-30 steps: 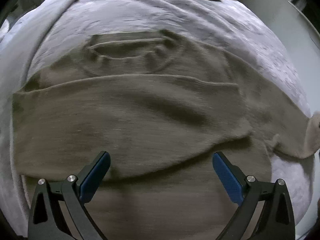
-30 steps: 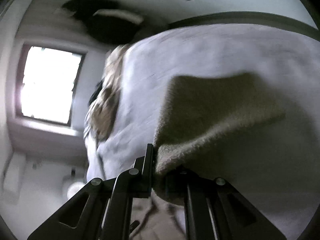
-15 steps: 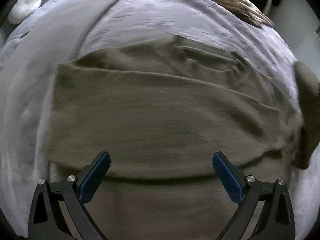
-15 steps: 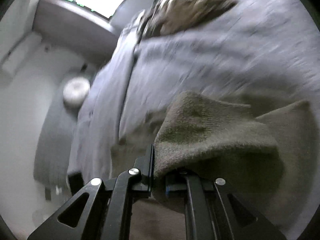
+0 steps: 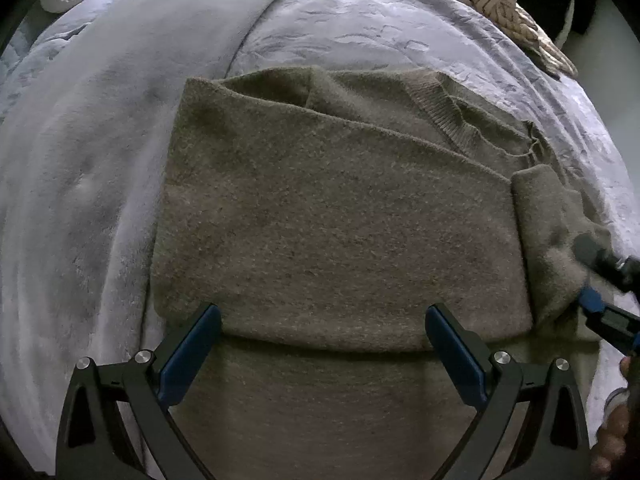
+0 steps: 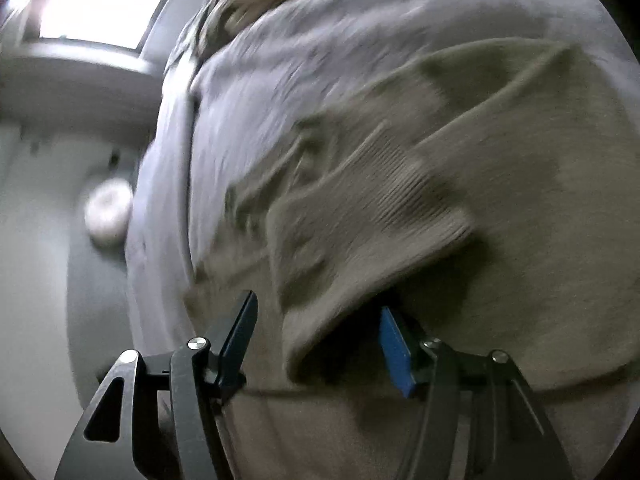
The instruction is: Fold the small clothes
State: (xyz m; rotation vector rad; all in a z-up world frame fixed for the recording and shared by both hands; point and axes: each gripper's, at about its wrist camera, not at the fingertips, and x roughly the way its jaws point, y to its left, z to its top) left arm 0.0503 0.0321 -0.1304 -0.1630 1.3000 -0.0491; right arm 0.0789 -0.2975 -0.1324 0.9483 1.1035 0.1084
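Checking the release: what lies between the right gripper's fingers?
A folded sleeve of the sweater sits between the opening right gripper fingers, pads apart, in the right wrist view.

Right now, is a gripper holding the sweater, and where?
Not firmly. The right gripper is opening, with the folded sleeve of the sweater loose between its jaws. The left gripper is open and holds nothing.

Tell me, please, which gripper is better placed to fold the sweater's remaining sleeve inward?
Right. The right gripper, jaws opening, already has the sleeve between them at the sweater edge; the left gripper hovers open over the middle.
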